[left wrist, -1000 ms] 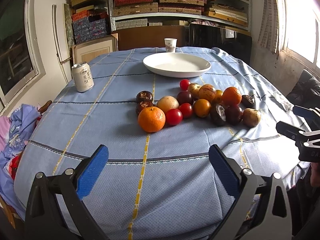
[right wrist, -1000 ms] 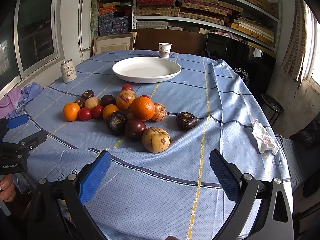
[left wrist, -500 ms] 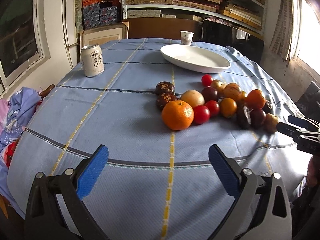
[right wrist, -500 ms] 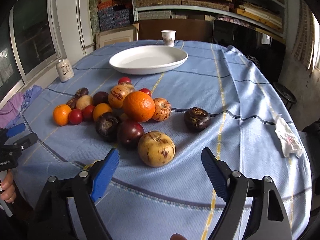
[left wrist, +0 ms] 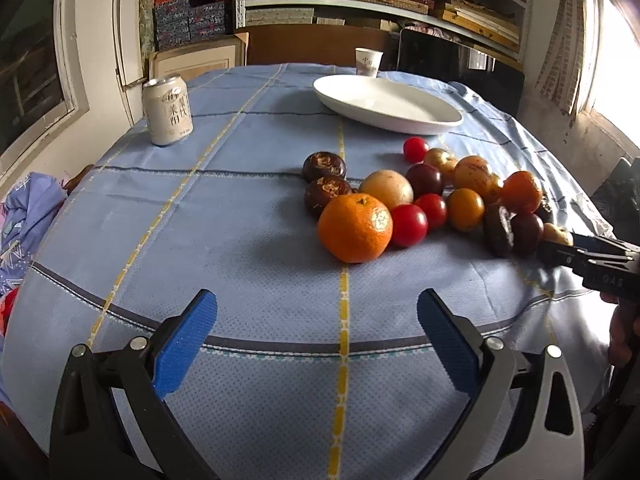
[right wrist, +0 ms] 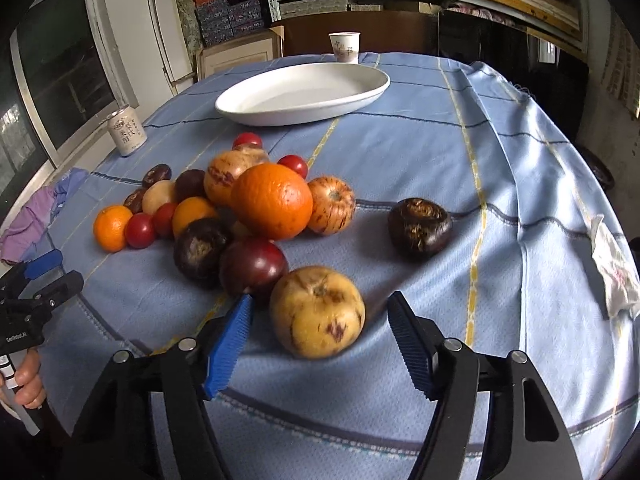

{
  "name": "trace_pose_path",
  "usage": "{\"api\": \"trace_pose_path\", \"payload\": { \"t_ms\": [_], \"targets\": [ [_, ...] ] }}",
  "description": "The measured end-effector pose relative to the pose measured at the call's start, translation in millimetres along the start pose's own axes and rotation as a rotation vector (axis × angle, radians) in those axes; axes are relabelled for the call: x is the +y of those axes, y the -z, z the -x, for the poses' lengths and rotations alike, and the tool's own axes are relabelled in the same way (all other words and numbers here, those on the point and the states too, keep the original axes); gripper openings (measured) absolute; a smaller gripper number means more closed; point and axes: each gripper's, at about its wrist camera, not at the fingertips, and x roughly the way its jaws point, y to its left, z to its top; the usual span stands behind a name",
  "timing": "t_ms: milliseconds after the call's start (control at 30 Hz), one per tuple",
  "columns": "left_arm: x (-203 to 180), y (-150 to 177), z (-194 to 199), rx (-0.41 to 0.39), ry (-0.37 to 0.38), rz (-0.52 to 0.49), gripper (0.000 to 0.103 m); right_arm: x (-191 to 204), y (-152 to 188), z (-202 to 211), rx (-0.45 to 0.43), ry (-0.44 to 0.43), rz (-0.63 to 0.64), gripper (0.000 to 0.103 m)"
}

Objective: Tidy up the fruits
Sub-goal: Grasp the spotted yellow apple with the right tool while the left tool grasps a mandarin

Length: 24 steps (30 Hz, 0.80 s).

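Right claw (right wrist: pixel 318 328) is spread apart with its blue fingers on either side of a yellowish spotted apple (right wrist: pixel 317 311) on the desk (right wrist: pixel 420 152), not yet closed on it. Left claw (left wrist: pixel 316 340) hangs open too, over bare blue cloth, well short of a large orange (left wrist: pixel 355 227) at the near end of the fruit pile. Beyond the pile sits a white plate (left wrist: pixel 386 104), with a drink can (left wrist: pixel 167 110) off to the left.
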Motion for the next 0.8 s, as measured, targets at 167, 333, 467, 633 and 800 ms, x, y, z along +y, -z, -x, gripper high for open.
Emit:
{"api": "trace_pose_path", "payload": {
  "t_ms": [167, 333, 467, 633, 800],
  "targets": [
    [3, 2, -8, 0.025, 0.015, 0.013, 0.098, -6, 1, -3, -0.002, -0.039, -0.021, 0.070],
    [2, -1, -7, 0.024, 0.027, 0.007, 0.098, -7, 6, 0, -0.028, -0.078, -0.023, 0.052],
    [4, -15, -5, 0.013, 0.055, 0.002, 0.098, -5, 8, 4, -0.056, -0.071, -0.004, 0.044],
    [4, -36, -16, 0.053, 0.096, -0.022, 0.065, -10, 9, 5, -0.065, -0.134, -0.020, 0.044],
    [0, -42, -28, 0.074, 0.107, -0.045, 0.063, -10, 9, 5, -0.068, -0.138, -0.021, 0.044]
  ]
}}
